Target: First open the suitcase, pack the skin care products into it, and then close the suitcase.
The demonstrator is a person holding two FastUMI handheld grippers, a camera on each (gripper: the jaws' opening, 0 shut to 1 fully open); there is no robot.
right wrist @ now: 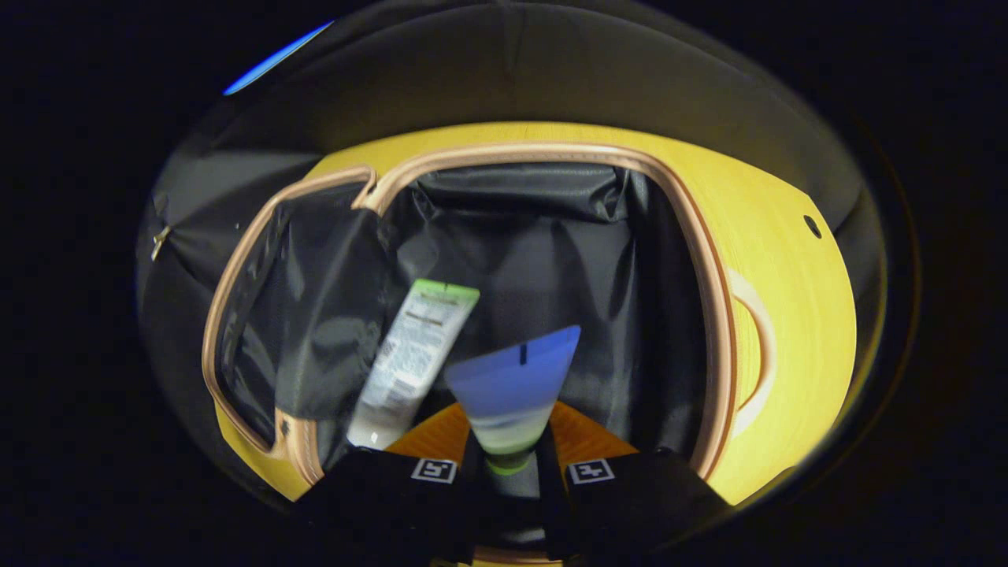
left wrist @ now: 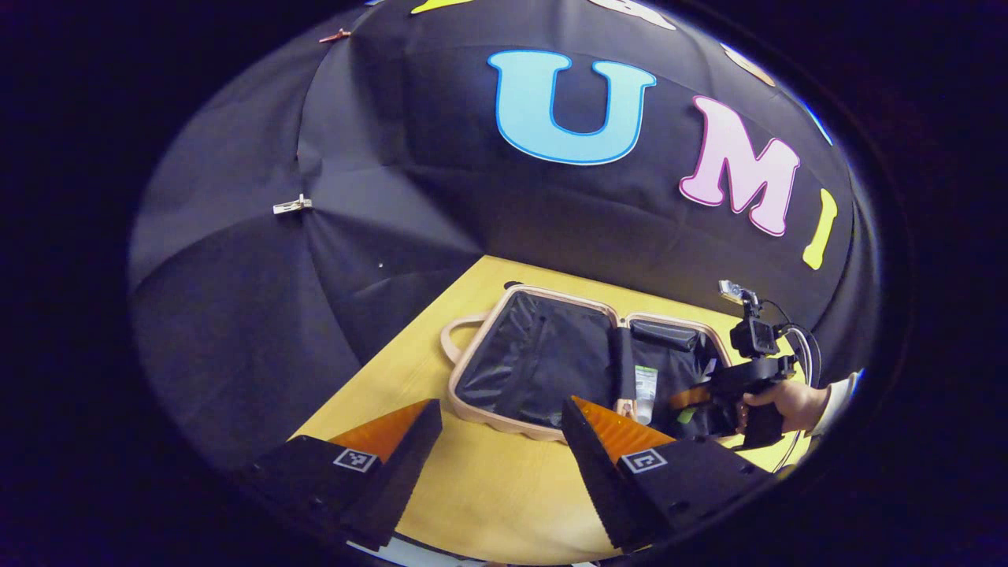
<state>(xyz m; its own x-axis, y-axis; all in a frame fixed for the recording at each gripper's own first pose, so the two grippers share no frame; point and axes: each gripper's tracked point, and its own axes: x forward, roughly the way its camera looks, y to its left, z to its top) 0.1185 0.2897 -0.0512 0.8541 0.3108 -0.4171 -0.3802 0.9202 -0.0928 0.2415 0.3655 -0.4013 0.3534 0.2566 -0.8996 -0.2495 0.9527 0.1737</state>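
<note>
While our right gripper (right wrist: 508,465) pinches the blue tube (right wrist: 512,386) over the open suitcase (right wrist: 713,315), it may tip onto the white tube (right wrist: 413,354) alongside; left gripper (left wrist: 500,441) apart, idle.

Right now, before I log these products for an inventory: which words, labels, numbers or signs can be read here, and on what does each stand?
White tube: printed label, too blurred to read.
Blue tube, held by the right gripper: no readable text, just a short dark mark.
Square markers on the fingers: black-and-white patterns, not words.
Suitcase: no brand or writing to be seen.
</note>
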